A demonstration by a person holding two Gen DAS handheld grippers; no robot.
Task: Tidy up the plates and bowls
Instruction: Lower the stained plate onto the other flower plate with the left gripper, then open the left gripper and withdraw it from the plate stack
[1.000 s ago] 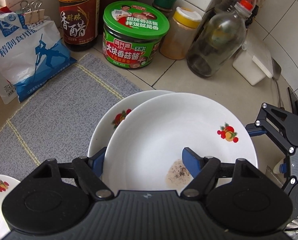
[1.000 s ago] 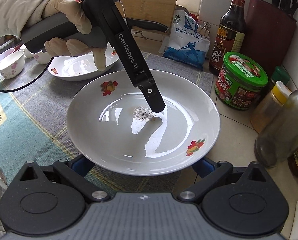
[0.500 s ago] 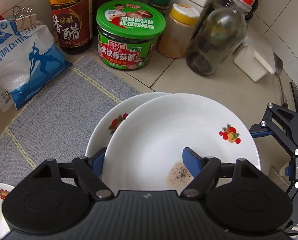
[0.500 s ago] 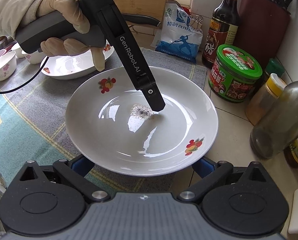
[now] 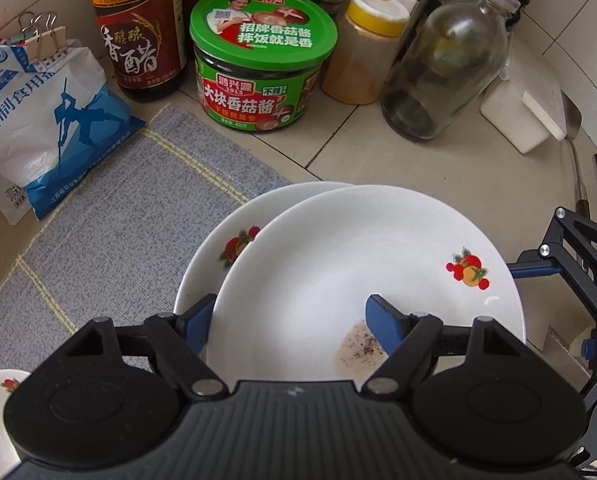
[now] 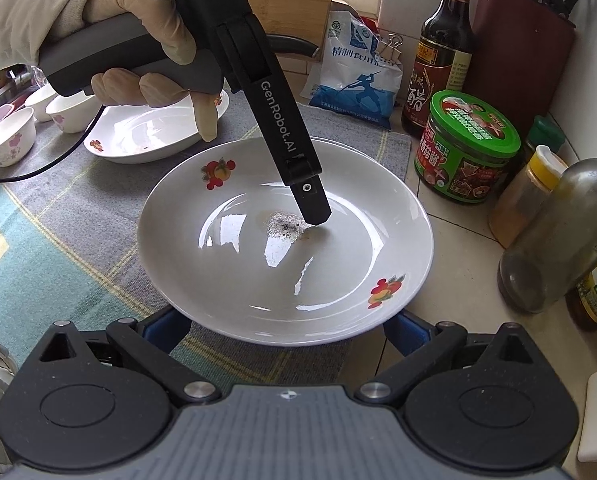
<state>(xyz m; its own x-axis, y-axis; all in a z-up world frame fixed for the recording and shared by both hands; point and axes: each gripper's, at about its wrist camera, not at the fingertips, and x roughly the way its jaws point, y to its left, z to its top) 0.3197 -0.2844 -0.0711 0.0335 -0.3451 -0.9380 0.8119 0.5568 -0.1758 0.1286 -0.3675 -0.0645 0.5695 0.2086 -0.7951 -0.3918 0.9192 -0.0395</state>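
A white plate with fruit prints (image 5: pixel 362 268) (image 6: pixel 258 276) is held above a second like plate (image 5: pixel 214 256). It has a peppery stain (image 6: pixel 284 226) in its well. My left gripper (image 5: pixel 288 320) grips its rim, one finger inside, one outside below. My right gripper (image 6: pixel 286 326) is open, its blue fingers spread under the plate's near edge. Another white plate (image 6: pixel 146 136) and small white bowls (image 6: pixel 12 136) sit further left on the mat.
A grey-green mat (image 6: pixel 70 216) covers the counter. At the back stand a salt bag (image 5: pixel 46 128), a vinegar bottle (image 5: pixel 138 36), a green-lidded jar (image 5: pixel 258 64), a yellow-capped spice jar (image 5: pixel 362 52) and a glass bottle (image 5: pixel 446 68). A white box (image 5: pixel 518 120) is right.
Both views have drawn a little nearer to the jars and bottles at the back. The plate stays in the left gripper, with the right fingers still spread beneath it.
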